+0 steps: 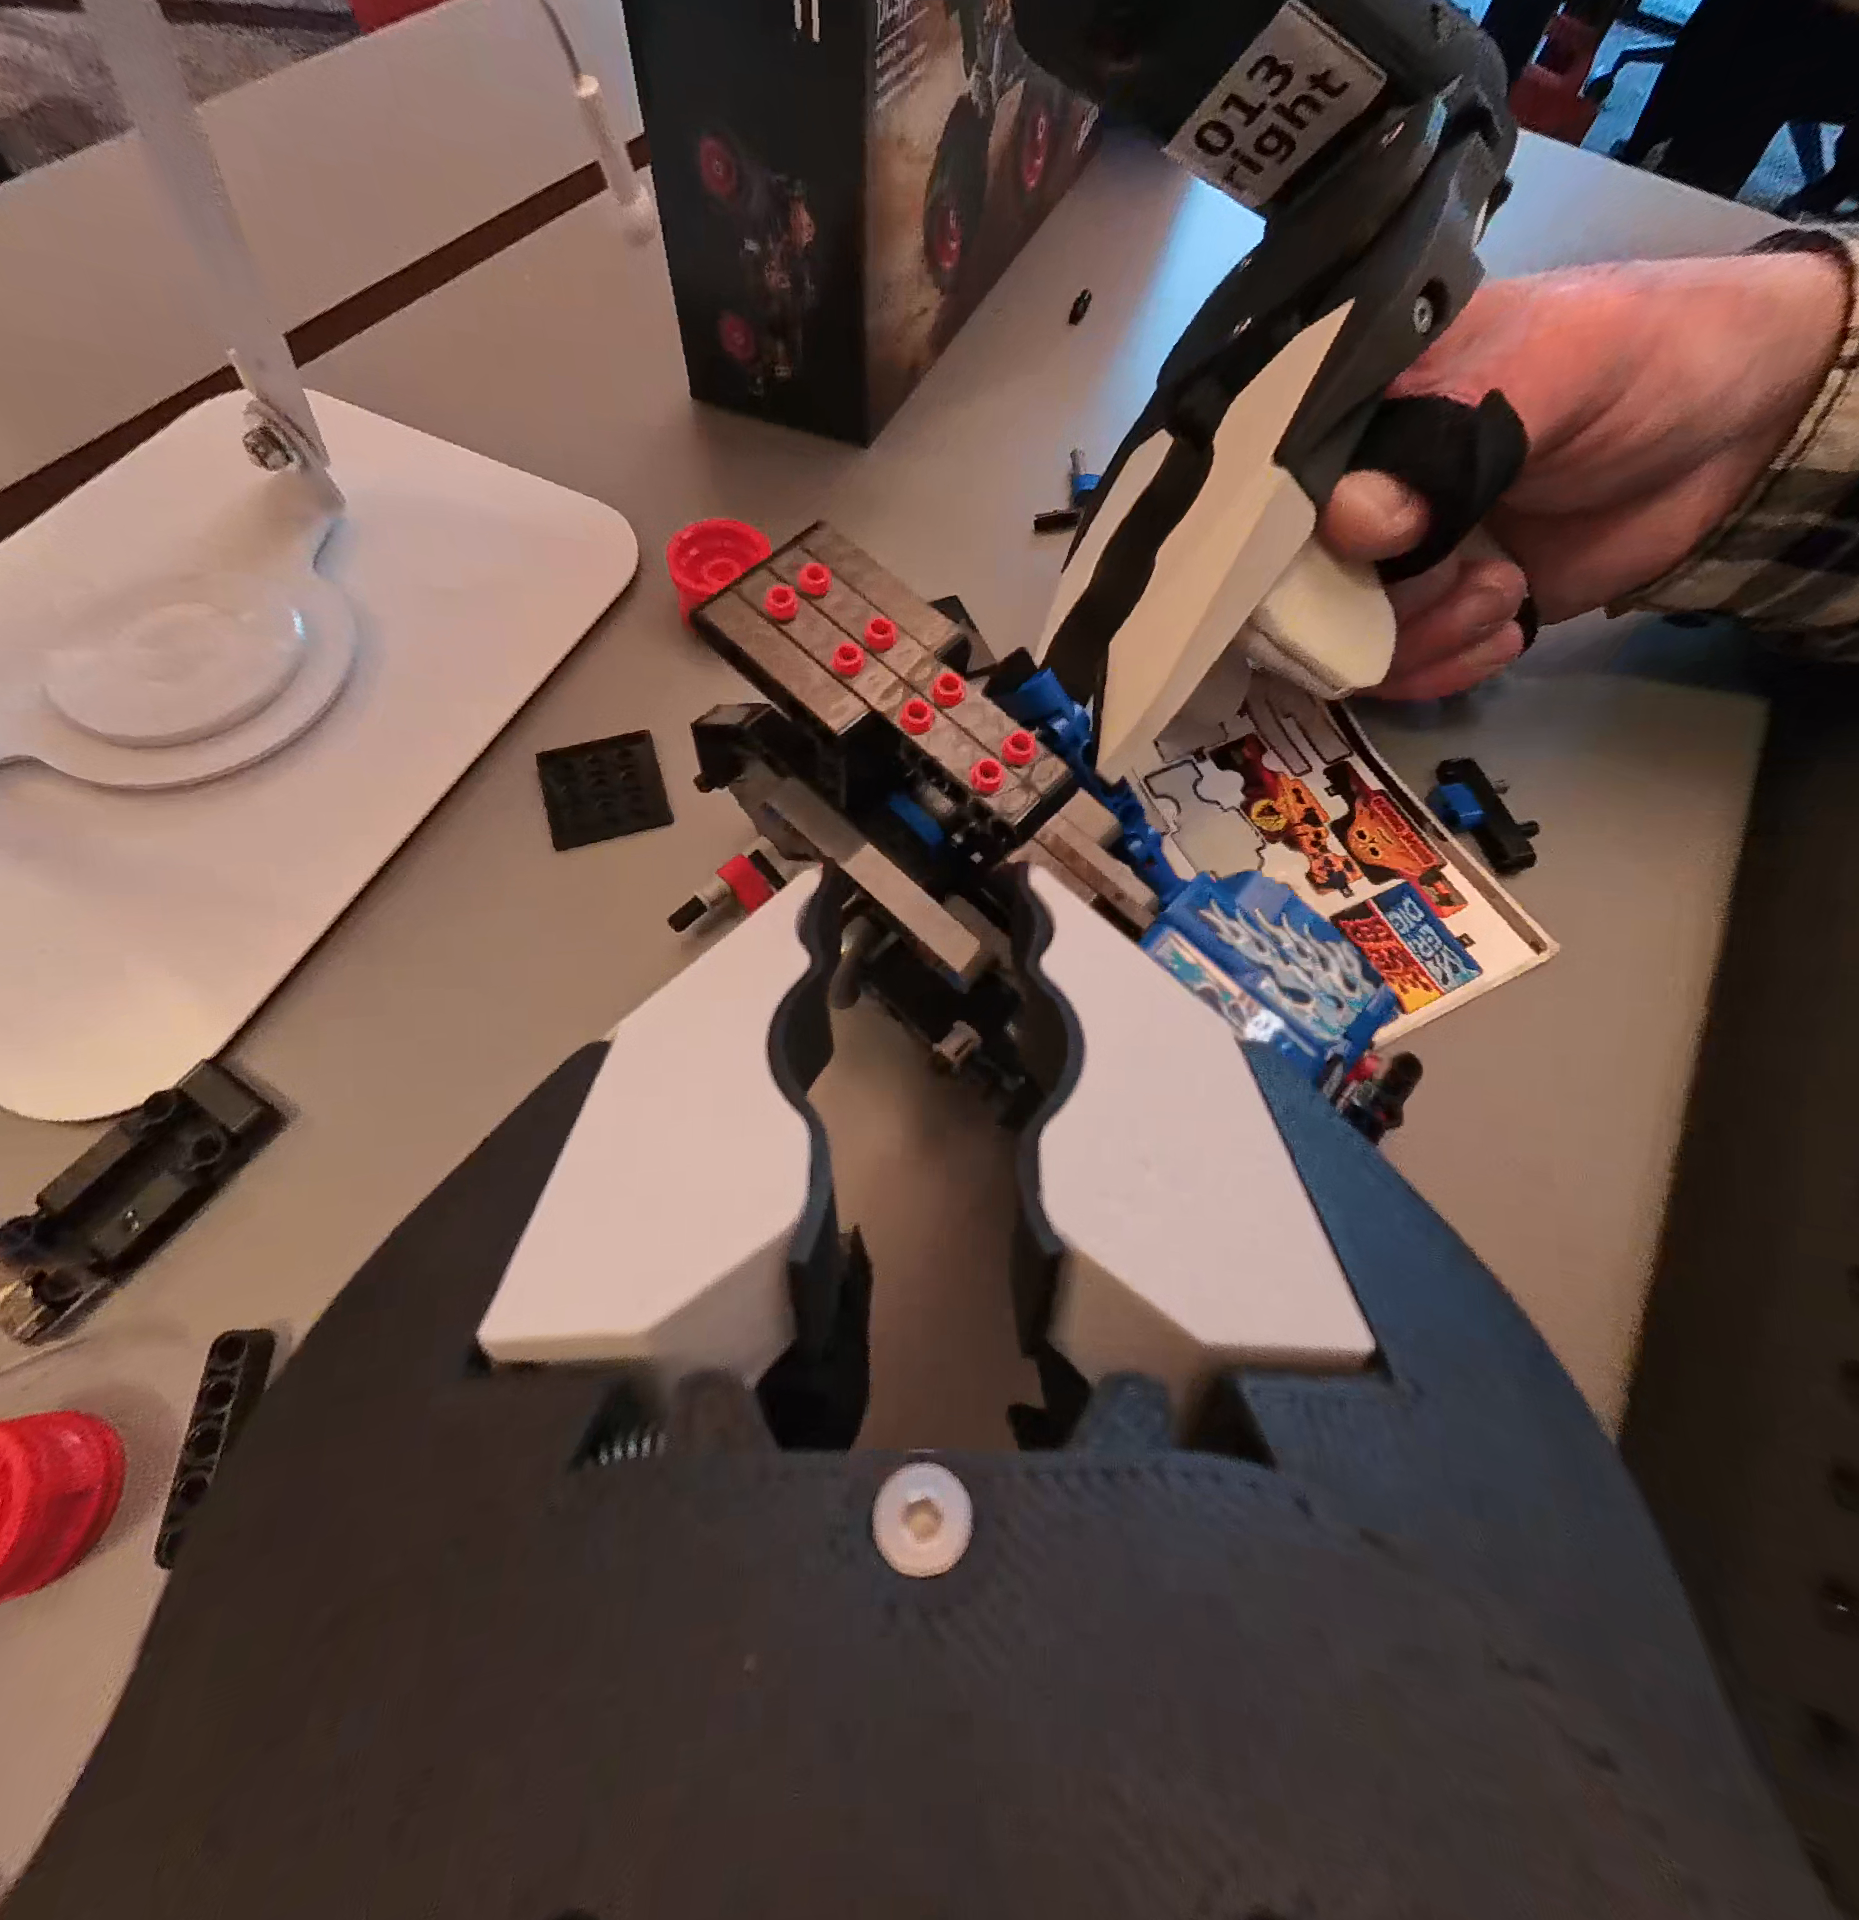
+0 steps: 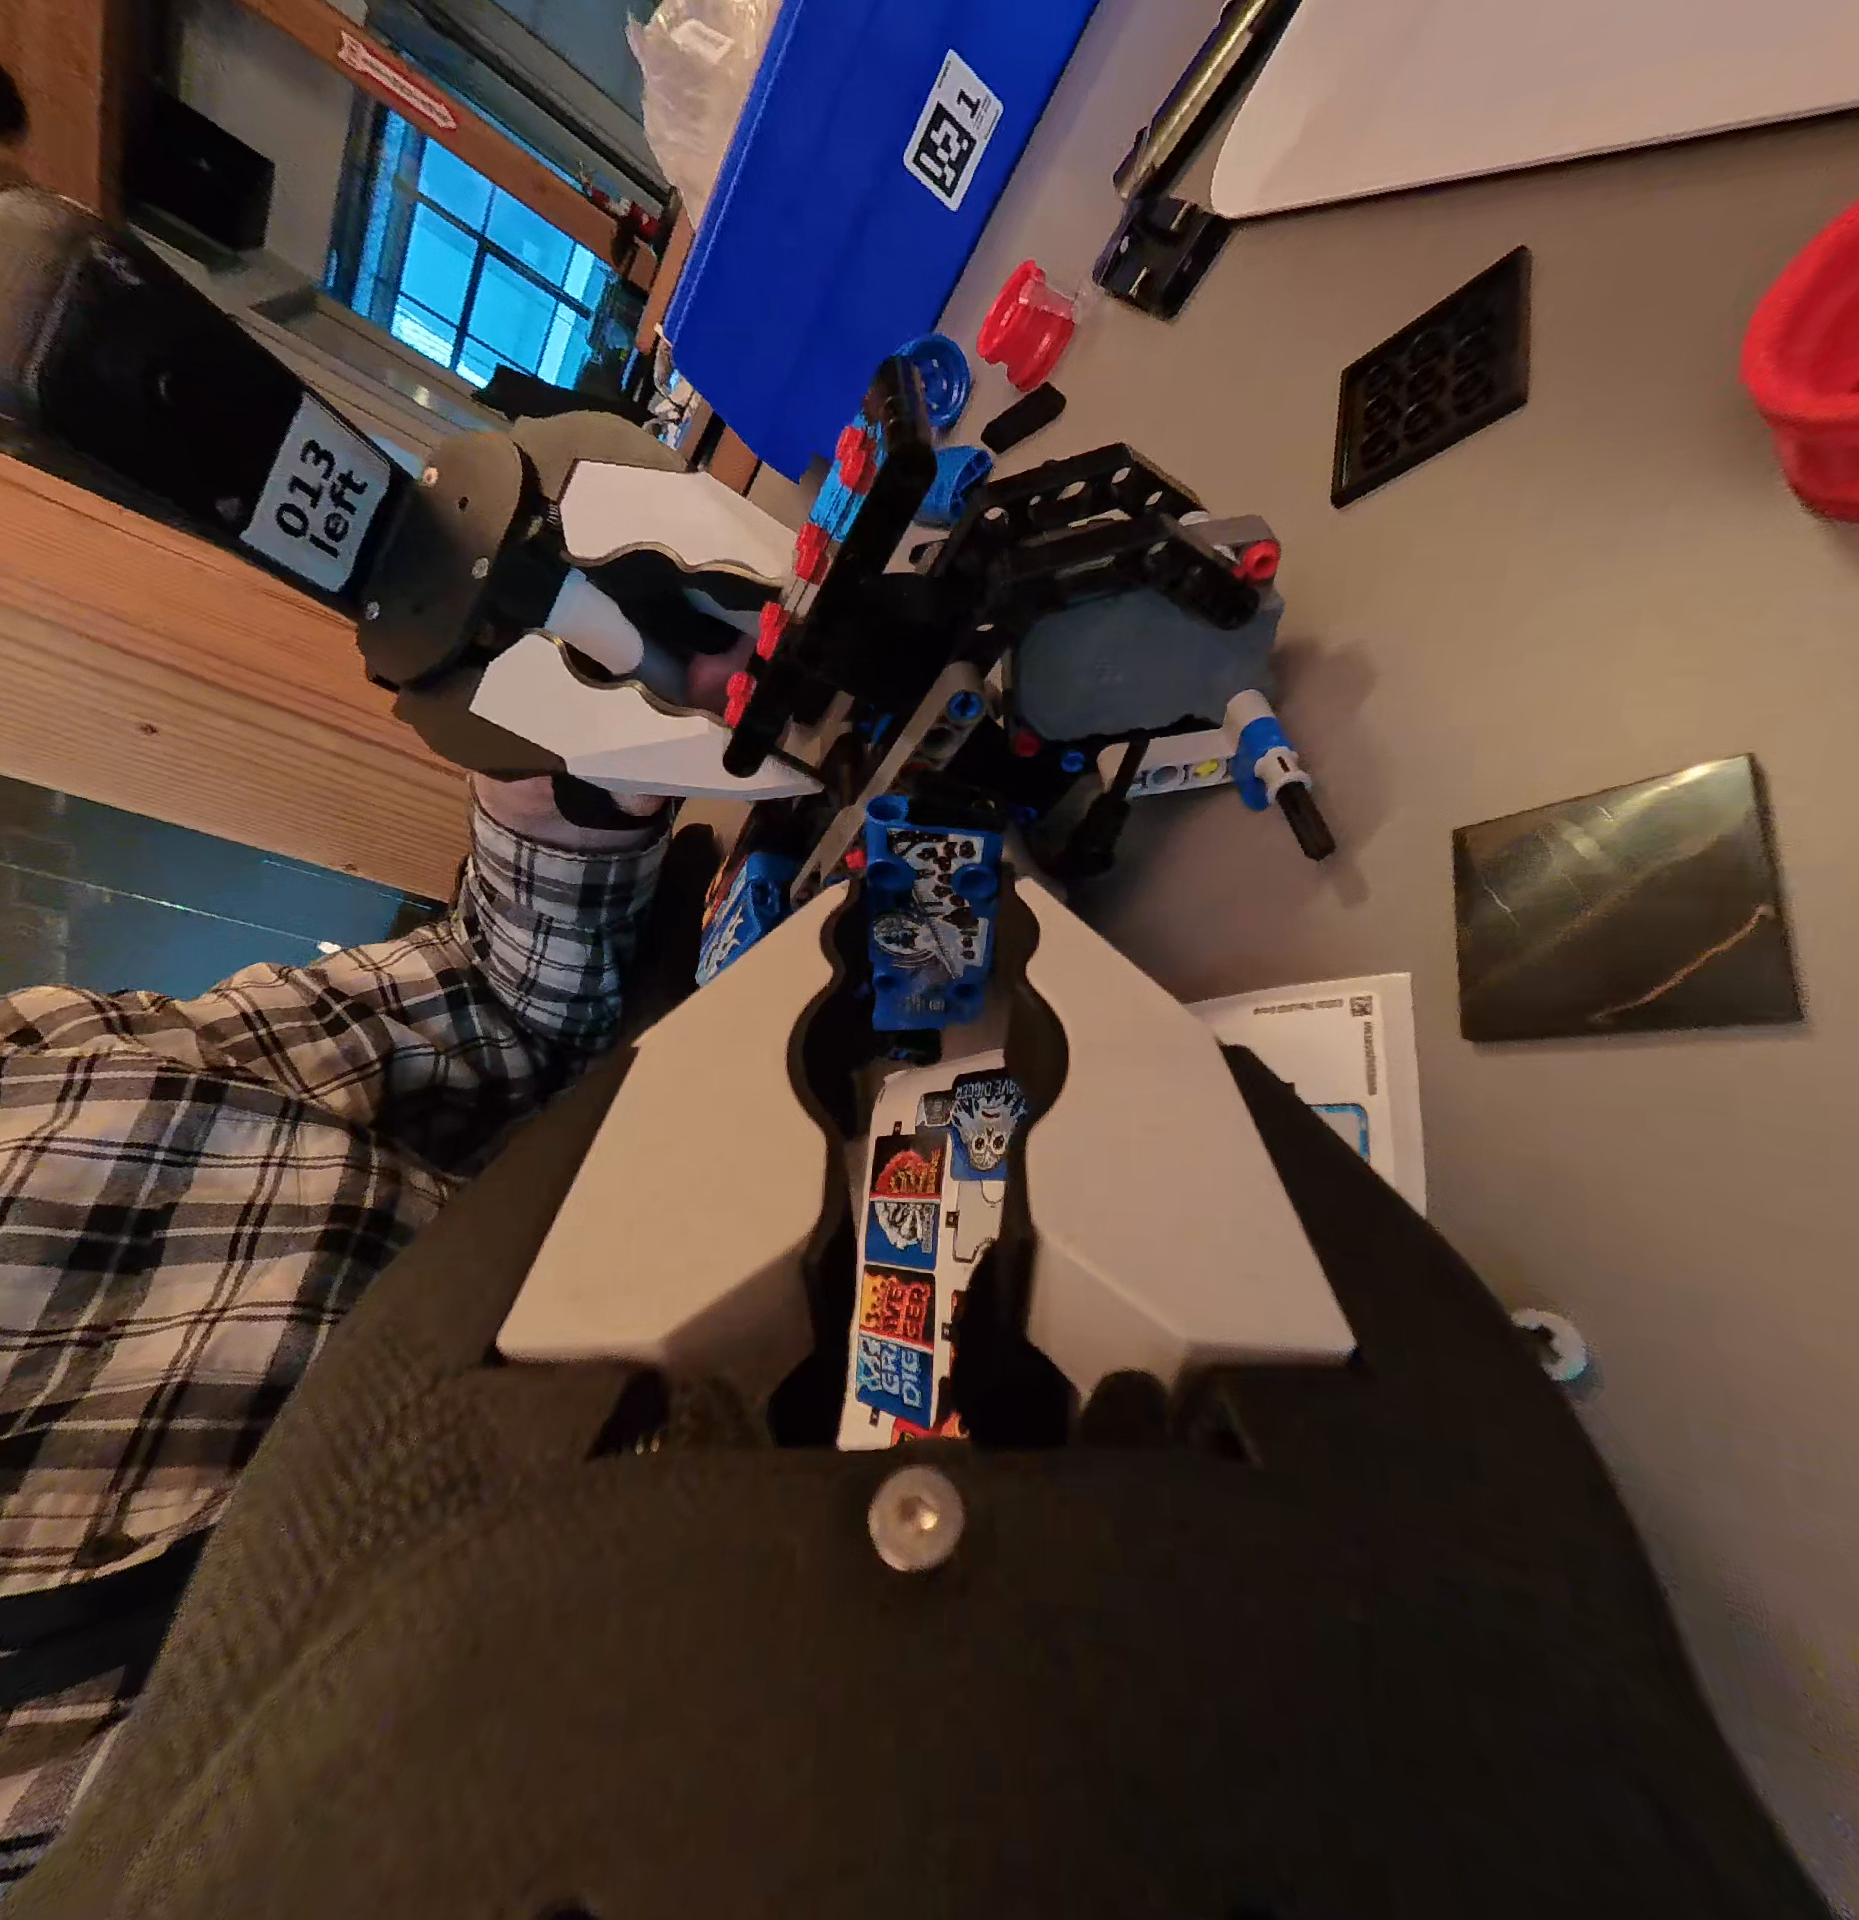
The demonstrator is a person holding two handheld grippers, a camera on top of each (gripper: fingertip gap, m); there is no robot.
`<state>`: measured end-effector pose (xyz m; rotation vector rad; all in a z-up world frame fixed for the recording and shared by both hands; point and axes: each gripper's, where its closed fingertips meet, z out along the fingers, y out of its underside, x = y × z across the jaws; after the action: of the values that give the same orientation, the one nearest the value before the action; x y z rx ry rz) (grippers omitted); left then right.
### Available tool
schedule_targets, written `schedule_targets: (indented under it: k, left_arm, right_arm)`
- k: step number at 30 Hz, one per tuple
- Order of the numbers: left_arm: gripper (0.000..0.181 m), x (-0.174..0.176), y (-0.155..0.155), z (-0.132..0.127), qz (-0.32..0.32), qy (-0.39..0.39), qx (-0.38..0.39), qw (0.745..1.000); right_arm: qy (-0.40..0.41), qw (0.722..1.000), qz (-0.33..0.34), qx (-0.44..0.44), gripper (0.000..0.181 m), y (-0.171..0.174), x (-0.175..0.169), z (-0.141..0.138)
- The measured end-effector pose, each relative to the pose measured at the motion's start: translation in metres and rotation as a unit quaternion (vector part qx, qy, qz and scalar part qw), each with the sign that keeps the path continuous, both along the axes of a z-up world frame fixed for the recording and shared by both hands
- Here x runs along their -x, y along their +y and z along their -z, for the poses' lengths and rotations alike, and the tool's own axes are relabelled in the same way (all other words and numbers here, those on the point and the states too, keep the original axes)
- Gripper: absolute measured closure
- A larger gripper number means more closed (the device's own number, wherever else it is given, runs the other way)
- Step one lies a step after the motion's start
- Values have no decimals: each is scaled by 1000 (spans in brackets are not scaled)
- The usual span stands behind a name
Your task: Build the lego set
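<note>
The left gripper (image 1: 920, 914) clamps the half-built truck (image 1: 883, 717) above the surface (image 1: 489, 904) to steady it, while the right gripper (image 2: 925, 935) grips its blue panel (image 2: 925, 935), apparently seating it.

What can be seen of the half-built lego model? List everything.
The half-built lego model is a plastic frame of black and grey beams. Its flat black top carries eight red studs in pairs. Blue connectors sit at one end, beside a blue flame-printed panel, and a red-tipped axle sticks out the side. It is tilted, held off the grey table. The left gripper clamps its grey beam; the right gripper closes on the blue end.
</note>
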<state>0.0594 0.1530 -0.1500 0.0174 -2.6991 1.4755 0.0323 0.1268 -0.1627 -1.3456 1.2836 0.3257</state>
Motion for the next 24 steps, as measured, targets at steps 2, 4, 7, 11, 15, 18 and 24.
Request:
schedule_targets:
  k: [2,4,7,11,15,18,24]
  left_arm:
    - [151,0,0,0,0,-9,3,1000]
    - [151,0,0,0,-1,-11,5,1000]
    - [150,0,-1,0,-2,-9,9,1000]
    - [148,1,-1,0,-1,-12,11,1000]
    - [147,2,-2,0,2,-21,11,1000]
    - [147,3,-3,0,0,-25,15,1000]
    - [147,4,-3,0,0,-32,21,999]
  right_arm:
    - [2,1000,0,-13,159,-1,0,0]
    - [0,1000,2,-24,159,-3,0,-3]
    - [4,1000,4,-21,159,-5,0,-1]
    - [7,1000,2,-16,159,-3,-1,1]
    - [6,1000,0,-25,159,-3,-2,-1]
    - [7,1000,-3,-19,159,-2,-2,0]
    - [1,1000,-24,6,159,-2,-2,1]
